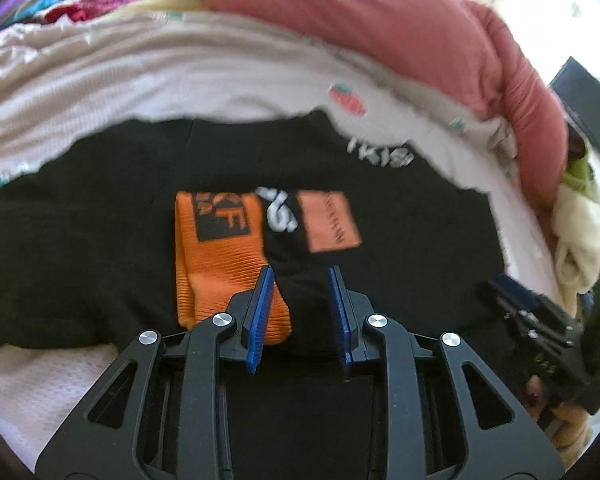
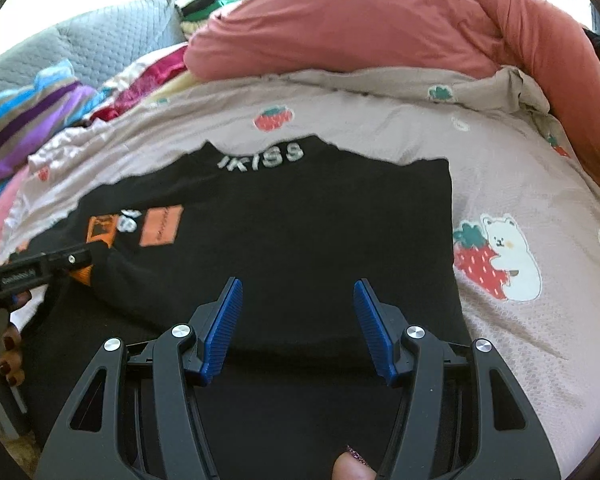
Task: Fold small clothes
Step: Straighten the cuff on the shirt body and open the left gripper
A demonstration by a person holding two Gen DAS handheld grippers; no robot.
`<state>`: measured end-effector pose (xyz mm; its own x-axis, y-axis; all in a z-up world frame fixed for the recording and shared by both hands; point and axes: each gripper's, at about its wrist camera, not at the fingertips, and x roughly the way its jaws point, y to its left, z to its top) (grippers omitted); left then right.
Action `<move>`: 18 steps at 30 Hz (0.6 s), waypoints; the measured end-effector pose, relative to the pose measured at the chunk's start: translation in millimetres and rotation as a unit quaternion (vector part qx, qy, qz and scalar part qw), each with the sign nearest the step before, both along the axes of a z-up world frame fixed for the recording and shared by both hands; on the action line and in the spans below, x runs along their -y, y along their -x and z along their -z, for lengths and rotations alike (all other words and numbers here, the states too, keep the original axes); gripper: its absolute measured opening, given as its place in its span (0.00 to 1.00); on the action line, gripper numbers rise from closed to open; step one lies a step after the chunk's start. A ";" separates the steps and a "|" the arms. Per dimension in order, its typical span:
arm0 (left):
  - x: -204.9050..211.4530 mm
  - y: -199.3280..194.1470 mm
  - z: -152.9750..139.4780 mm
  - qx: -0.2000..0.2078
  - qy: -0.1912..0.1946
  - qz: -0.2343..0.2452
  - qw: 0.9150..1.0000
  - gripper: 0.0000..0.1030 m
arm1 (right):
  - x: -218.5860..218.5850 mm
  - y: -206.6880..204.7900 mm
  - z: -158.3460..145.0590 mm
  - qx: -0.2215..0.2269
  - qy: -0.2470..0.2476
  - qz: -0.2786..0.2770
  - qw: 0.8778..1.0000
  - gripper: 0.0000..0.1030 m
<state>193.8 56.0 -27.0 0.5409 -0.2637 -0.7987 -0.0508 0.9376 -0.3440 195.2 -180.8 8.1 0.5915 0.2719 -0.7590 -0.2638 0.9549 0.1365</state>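
Left wrist view: the black top (image 1: 100, 240) lies spread on the bed (image 1: 180, 80), over a strawberry-print cover, with its orange cuff (image 1: 216, 264) folded in across the body beside the orange patch (image 1: 332, 220). The left gripper (image 1: 300, 312) hangs just above the cuff's near end, its fingers (image 1: 258, 316) standing a little apart with nothing pinched between them; the sleeve looks released. The right gripper (image 1: 540, 328) shows at the right edge, low over the fabric.

Right wrist view: the right gripper (image 2: 298, 324) hovers over the near right part of the black top (image 2: 300, 220), fingers (image 2: 374, 328) parted about halfway and empty. The garment's right edge runs straight down just right of them; the collar lettering (image 2: 260, 156) lies at the far end.

The step in hand seems to be bringing the right side in to match the left. To do it well, take the right edge low, catching both layers, carry it toward the middle, and lay it parallel to the folded sleeve before letting go.
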 end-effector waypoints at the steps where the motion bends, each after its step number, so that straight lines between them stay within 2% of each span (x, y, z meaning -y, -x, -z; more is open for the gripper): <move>1: -0.5 -0.1 2.5 -0.002 -0.001 -0.001 1.000 0.20 | 0.8 -1.4 3.4 -0.006 0.004 0.002 1.000 0.55; 6: 3.3 1.5 2.7 0.002 -0.006 0.009 1.000 0.26 | 18.2 -9.3 21.9 -0.030 0.025 0.031 0.999 0.55; 9: 6.2 2.0 2.9 0.003 -0.016 0.014 1.000 0.28 | 30.4 -11.4 26.8 -0.039 0.001 0.037 0.999 0.55; 15: 5.2 3.8 -4.5 0.005 -0.015 0.018 1.000 0.28 | 30.8 -4.6 18.3 -0.037 -0.013 0.034 0.999 0.55; 18: 1.6 7.0 -12.5 0.013 -0.008 0.016 1.000 0.34 | 32.4 0.8 12.3 -0.034 -0.018 0.031 0.999 0.56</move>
